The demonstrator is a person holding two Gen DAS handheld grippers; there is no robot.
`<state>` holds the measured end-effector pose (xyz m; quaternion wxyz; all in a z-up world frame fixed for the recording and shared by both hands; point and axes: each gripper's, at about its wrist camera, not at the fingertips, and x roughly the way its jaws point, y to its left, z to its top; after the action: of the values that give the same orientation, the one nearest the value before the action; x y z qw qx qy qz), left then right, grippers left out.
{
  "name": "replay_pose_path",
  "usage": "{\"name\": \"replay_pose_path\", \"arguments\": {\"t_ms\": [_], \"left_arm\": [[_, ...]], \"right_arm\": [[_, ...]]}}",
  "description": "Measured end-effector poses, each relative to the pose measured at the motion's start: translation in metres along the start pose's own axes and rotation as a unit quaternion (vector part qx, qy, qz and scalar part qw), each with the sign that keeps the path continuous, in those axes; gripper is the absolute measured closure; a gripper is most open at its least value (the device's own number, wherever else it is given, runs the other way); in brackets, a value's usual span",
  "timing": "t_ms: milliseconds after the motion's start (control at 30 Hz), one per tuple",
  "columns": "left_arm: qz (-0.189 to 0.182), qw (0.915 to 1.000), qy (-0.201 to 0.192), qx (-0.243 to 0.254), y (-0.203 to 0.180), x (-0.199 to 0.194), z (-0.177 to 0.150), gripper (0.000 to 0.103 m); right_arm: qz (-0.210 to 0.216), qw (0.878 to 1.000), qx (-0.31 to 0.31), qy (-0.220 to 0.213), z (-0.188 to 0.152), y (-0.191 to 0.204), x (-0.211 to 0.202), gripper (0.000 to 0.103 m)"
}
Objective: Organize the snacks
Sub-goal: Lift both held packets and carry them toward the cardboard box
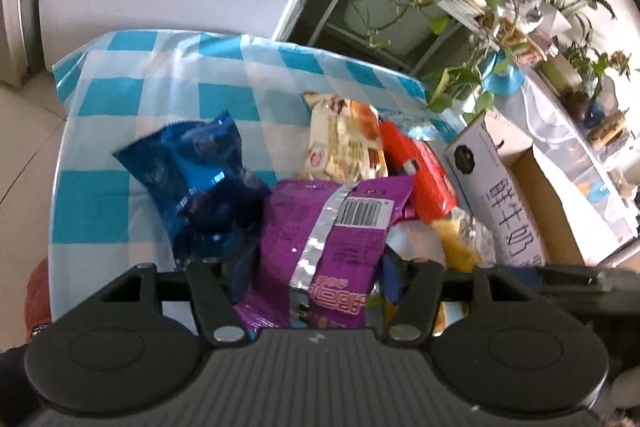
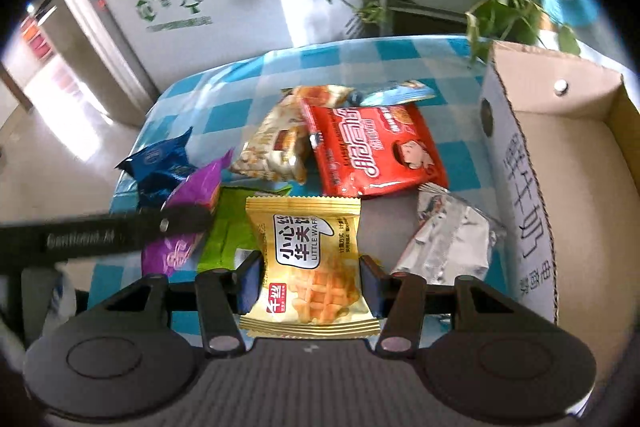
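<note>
Pinching a yellow waffle packet [image 2: 310,263], the right claw [image 2: 310,277] had a cardboard box [image 2: 520,163] to its right; the left claw [image 1: 316,279] gripped a purple packet [image 1: 320,235].

Yellow waffle packet [image 2: 310,267] upright, nearest. Purple packet [image 1: 324,247] back side up, near left. Blue packet [image 1: 192,179] crumpled, far left. Cream packet [image 2: 276,147] and red packet [image 2: 376,151] lie centre; silver packet [image 2: 450,239] right, beside open cardboard box [image 2: 520,163].

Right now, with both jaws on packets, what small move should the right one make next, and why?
Probably carry the yellow waffle packet rightward over the cardboard box and release. The right gripper already clamps it, and the box's visible floor looks bare.
</note>
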<state>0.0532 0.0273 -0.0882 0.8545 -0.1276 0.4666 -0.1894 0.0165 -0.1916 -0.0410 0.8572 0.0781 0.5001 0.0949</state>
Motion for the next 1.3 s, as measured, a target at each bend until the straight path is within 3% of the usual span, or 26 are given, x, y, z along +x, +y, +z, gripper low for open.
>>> {"name": "replay_pose_path", "arguments": {"t_ms": [167,367,500,633,1033,1300], "left_arm": [[0.017,0.9996,0.019,0.011,-0.005,0.015,-0.009,0.027],[0.031,0.9985,0.014,0.042,-0.017,0.022,-0.015,0.016],[0.047,0.9972,0.011,0.057,-0.025,0.024,-0.019,0.018],[0.066,0.9956,0.007,0.066,-0.029,0.022,-0.021,0.034],[0.075,0.9954,-0.017,0.058,-0.039,0.006,-0.024,0.034],[0.145,0.9865,-0.059,0.050,-0.044,-0.017,-0.020,0.034]], "right_arm": [[-0.016,0.999,0.029,-0.007,0.000,-0.013,-0.002,0.045],[-0.018,0.999,0.044,-0.014,0.001,-0.020,-0.003,0.045],[-0.021,0.999,0.045,-0.018,0.001,-0.020,-0.004,0.045],[-0.022,0.999,0.042,-0.018,0.001,-0.020,-0.003,0.045],[-0.026,0.998,0.043,-0.027,0.002,-0.019,-0.006,0.045],[-0.015,0.999,0.032,-0.041,0.005,-0.012,-0.012,0.045]]}}
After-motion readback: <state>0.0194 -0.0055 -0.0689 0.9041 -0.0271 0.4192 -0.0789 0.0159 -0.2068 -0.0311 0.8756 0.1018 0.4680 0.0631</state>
